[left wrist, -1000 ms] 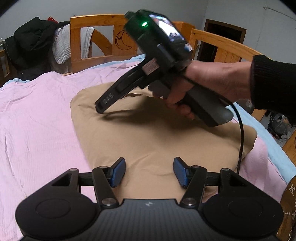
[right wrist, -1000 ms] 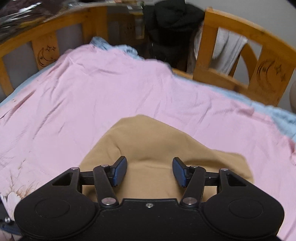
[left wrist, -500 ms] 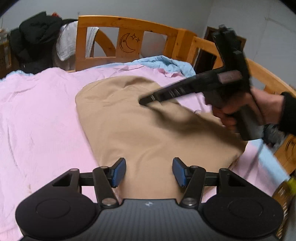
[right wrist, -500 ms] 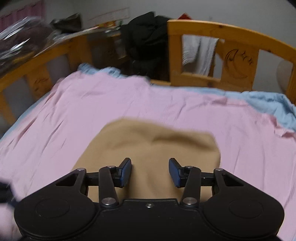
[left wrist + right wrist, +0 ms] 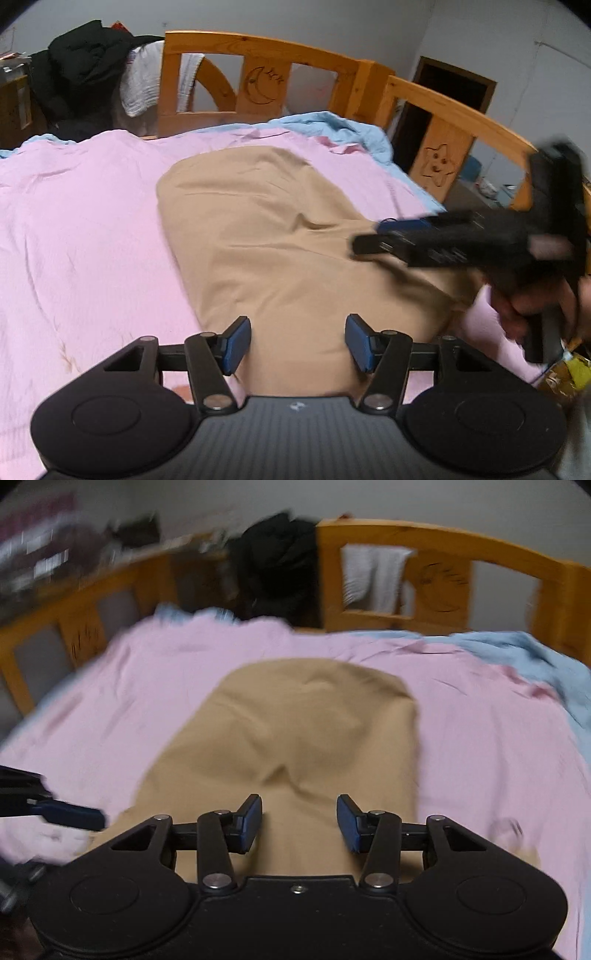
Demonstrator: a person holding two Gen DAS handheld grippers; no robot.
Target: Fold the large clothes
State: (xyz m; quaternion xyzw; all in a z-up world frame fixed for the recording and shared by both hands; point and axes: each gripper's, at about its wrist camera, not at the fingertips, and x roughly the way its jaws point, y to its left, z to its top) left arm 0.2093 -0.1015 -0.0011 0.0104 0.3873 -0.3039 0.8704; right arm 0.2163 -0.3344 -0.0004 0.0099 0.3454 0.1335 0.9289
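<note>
A tan garment [image 5: 280, 251] lies folded into a long shape on the pink bed sheet [image 5: 74, 229]; it also shows in the right wrist view [image 5: 306, 734]. My left gripper [image 5: 297, 343] is open and empty above the garment's near end. My right gripper [image 5: 299, 821] is open and empty above the same near end. In the left wrist view the right gripper [image 5: 373, 238] is blurred at the right, over the garment's right edge. The left gripper's fingertips [image 5: 74, 814] enter the right wrist view at the left edge.
A wooden bed rail [image 5: 266, 77] with moon and star cut-outs runs along the far side. A black coat [image 5: 85, 66] and a white cloth [image 5: 144, 85] hang on it. A light blue blanket [image 5: 332, 129] lies at the far right corner.
My right gripper has swung from over the garment's middle to its right edge and turned to face along the garment. The left gripper's view has shifted slightly left. Both stayed open.
</note>
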